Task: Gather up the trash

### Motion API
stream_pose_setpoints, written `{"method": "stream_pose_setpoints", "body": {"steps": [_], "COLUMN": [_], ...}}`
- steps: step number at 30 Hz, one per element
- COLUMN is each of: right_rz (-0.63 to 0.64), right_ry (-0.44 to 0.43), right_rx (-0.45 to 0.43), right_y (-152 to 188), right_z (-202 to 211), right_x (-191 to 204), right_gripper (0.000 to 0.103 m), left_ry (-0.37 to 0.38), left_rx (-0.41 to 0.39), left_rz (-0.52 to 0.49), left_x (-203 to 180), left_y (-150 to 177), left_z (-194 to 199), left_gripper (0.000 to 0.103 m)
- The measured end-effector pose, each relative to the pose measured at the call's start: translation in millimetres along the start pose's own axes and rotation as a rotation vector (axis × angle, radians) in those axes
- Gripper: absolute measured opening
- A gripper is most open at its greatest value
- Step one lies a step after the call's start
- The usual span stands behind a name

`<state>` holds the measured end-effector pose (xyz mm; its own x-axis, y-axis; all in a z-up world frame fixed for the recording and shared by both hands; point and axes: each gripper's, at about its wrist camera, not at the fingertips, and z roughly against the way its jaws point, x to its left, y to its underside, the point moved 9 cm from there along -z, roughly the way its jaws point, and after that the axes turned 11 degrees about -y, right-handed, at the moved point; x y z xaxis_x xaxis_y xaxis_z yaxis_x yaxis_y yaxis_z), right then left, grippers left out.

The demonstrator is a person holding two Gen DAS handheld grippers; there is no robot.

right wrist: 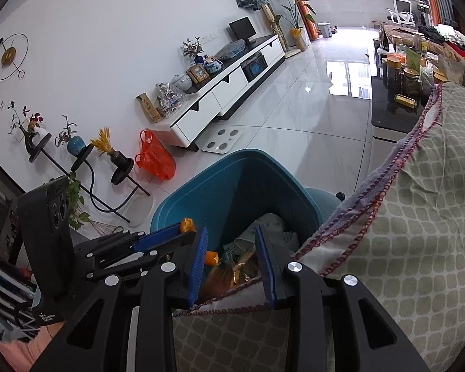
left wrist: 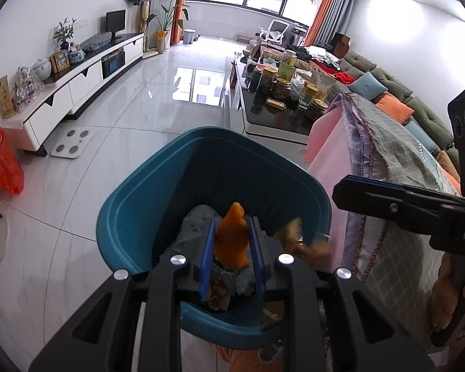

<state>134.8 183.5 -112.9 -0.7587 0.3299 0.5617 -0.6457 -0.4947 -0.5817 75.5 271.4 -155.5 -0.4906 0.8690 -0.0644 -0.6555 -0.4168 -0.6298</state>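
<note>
Orange peel scrap (left wrist: 232, 238) pinched in left gripper (left wrist: 231, 249) above teal plastic bin (left wrist: 124, 217) for dropping; right gripper (right wrist: 232, 266) open, empty.

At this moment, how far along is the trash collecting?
Done: the blue bin already holds crumpled paper and a brown wrapper. In hand: the left claw grips an orange peel above the bin. The right claw is open. Left: dropping the peel; no other trash is visible.

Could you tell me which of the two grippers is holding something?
The left gripper: it clamps an orange peel over the teal bin; the right gripper is open.
</note>
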Motion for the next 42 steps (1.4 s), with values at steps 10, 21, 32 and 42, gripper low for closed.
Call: {"method": "stream_pose_setpoints", "body": {"steps": [10, 21, 32, 42], "right_rz": [-0.009, 0.072, 0.115, 0.04], "right_ry": [0.006, 0.075, 0.352, 0.661], "right_rx": [-0.037, -0.205, -0.434, -0.599], "right_y": [6.4, 25.7, 74.7, 133.0], "right_z": [18.7, 97.8, 210.0, 303.1], "right_x": [-6.7, -2.4, -19.2, -51.1], "right_gripper": [0.043, 0.075, 0.099, 0.099], "left_ry": [-0.012, 0.045, 0.12, 0.191], "left_rx": [-0.051, -0.223, -0.377, -0.495], "left_rz": [0.007, -0.03, -0.096, -0.191], "left_x": [-0.1, -24.1, -106.8, -204.1], "left_y": [-1.5, -2.3, 7.4, 11.4], "left_z": [14.2, 73.4, 124.0, 147.0], "left_gripper": [0.057, 0.099, 0.099, 0.1]}}
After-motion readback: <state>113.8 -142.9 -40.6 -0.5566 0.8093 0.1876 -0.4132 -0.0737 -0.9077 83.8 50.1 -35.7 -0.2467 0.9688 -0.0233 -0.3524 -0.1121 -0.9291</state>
